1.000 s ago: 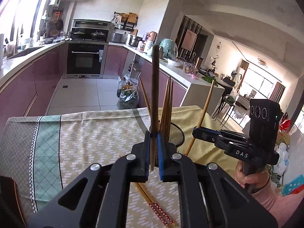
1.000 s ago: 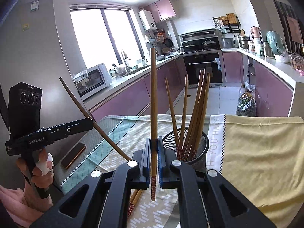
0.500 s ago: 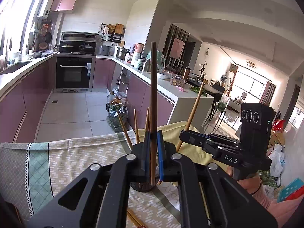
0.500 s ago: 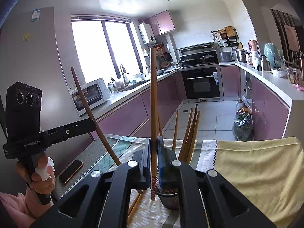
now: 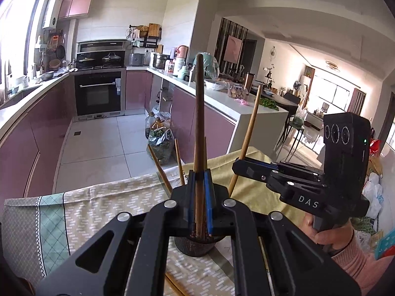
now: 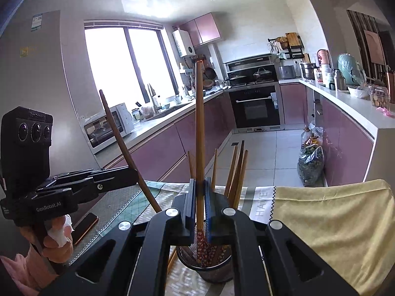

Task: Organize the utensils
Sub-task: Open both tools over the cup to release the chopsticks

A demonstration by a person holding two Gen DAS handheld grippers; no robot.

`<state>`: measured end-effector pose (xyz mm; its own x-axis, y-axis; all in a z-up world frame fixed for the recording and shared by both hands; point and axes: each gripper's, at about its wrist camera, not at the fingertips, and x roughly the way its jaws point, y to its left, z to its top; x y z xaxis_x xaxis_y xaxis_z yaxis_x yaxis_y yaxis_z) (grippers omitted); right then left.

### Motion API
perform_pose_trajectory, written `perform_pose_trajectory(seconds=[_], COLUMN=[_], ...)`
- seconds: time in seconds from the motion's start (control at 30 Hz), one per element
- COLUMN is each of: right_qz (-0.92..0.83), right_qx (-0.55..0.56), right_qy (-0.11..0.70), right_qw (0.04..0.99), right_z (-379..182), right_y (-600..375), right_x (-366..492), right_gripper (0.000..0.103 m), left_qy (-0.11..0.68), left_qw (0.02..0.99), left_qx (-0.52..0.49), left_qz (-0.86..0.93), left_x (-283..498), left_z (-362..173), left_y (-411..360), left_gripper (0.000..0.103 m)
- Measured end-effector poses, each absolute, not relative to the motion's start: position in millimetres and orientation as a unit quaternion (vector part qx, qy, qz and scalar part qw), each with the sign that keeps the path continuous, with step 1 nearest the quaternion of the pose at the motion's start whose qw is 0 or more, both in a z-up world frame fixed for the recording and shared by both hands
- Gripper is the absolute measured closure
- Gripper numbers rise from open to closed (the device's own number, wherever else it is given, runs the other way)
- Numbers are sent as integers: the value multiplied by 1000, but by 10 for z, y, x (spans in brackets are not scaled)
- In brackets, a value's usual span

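Over the worktop's near edge, above the mesh holder (image 6: 209,266): left tool (image 5: 199,197) clamped on a chopstick (image 5: 199,128); right tool (image 6: 200,204) likewise (image 6: 199,133); light, stiff, slippery; best gripped mid-shaft.

1. Patterned tablecloth (image 5: 93,212) with a green diamond-print band, covering the near table.
2. Yellow cloth (image 6: 328,224) lying over the table's right part.
3. Phone (image 6: 85,224) lying flat on the table's left edge.
4. Built-in black oven (image 5: 98,96) set among purple cabinets.
5. Two lidded pots (image 6: 249,72) on the hob above the oven.
6. White microwave (image 6: 106,127) on the window-side counter.
7. Bag of greens (image 5: 160,143) on the tiled floor.
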<state>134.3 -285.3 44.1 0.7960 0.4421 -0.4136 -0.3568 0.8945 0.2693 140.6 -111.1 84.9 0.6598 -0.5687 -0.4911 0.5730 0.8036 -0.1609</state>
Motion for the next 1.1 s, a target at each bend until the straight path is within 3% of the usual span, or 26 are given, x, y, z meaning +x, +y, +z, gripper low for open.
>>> perform_pose_trajectory(seconds=[0.57, 1.1], right_qz=[195, 181], right_qx=[89, 85], right_qy=[327, 308], right_qw=[920, 930], right_z=[22, 40], right_y=[-2728, -2723], right_x=[1614, 1662], right_gripper=[94, 90], left_qy=[373, 357], left_qw=[878, 889], left_qx=[18, -3], left_qz=[-299, -288], left_x=[1915, 1823], left_z=[251, 144], left_y=[-1245, -1064], left_gripper=[95, 83])
